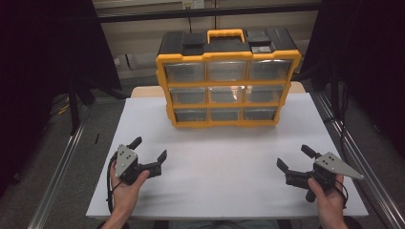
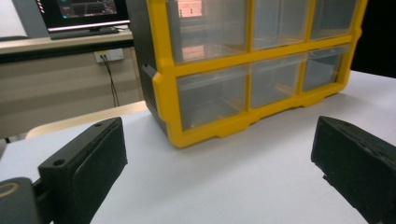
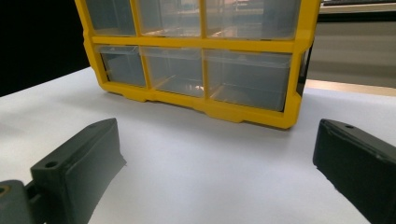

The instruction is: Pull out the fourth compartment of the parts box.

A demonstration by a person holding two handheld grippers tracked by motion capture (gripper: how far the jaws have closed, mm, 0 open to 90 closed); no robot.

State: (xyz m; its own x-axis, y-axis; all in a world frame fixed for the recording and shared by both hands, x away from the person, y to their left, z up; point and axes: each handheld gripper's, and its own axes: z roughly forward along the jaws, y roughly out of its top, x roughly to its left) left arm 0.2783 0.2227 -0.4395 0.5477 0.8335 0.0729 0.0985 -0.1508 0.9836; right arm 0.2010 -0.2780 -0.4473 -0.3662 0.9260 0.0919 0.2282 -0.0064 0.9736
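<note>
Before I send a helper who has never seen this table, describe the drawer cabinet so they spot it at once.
On the white table, look to the far edge, beyond the two open hand-held grippers. There stands the yellow-framed plastic cabinet with nine clear drawers in three rows. Its black top with a yellow carry handle marks it; nothing else stands on the table.

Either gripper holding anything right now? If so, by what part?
Nothing held. The left gripper and right gripper both hover open over the table, well short of the drawer cabinet.
</note>
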